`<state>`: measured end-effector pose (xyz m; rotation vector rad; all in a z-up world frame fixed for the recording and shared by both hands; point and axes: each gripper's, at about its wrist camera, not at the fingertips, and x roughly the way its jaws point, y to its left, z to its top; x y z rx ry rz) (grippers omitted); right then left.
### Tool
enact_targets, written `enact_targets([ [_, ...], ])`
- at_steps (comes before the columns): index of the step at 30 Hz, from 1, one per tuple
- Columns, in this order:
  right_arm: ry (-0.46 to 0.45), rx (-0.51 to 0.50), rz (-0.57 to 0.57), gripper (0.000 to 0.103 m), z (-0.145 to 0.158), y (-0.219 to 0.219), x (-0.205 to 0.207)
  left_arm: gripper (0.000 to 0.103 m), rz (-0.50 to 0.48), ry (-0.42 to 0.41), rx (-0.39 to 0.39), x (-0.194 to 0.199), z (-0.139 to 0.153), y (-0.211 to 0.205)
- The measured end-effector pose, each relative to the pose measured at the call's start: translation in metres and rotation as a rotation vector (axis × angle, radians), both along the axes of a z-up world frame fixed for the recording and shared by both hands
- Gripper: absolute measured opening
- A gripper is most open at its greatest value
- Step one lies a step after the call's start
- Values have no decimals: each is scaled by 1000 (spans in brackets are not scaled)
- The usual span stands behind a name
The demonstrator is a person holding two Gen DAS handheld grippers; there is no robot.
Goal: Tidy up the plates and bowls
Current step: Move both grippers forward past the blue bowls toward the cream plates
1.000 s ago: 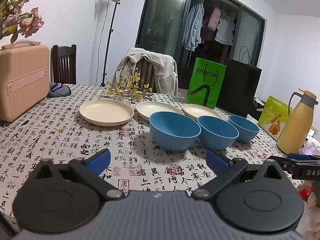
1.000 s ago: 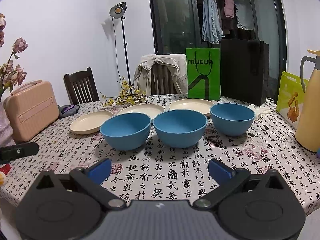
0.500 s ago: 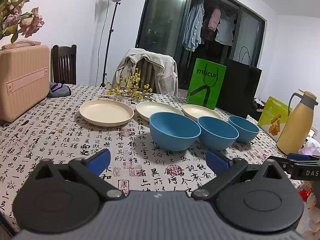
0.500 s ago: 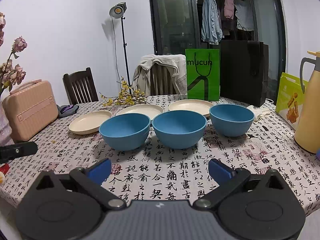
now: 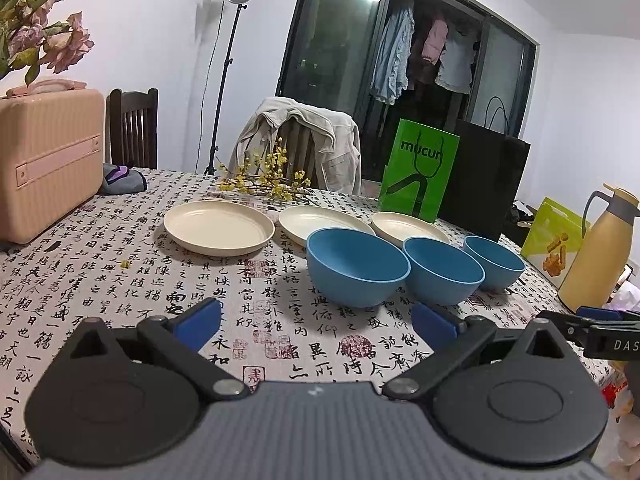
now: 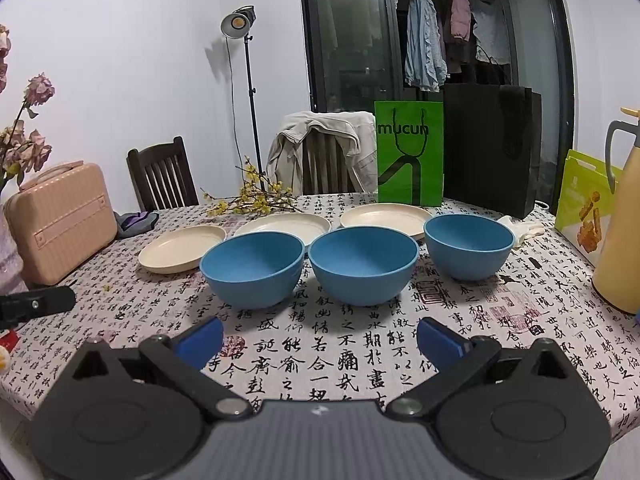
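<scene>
While both tongs gape, bowls stand before plates.

You face a white wall with a lit studio lamp on a tall stand. To its right is a dark glazed sliding door; garments hang behind the glass. Two dark wooden chairs stand at the far table edge: one bare, one draped with a beige jacket. The table carries a calligraphy-print cloth.
</scene>
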<state>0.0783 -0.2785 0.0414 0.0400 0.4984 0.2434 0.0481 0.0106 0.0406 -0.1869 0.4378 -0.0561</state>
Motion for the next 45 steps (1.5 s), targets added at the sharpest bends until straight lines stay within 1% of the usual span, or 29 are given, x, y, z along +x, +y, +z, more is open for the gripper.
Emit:
enact_targets([
  [9, -1, 0, 14, 103, 0, 13, 14, 103, 15, 2, -8, 12, 0, 11],
  [27, 3, -1, 53, 103, 0, 49, 57, 103, 63, 36, -33, 46, -4, 41],
  [45, -2, 31, 149, 103, 5, 97, 103, 103, 130, 67, -33, 81, -1, 71],
])
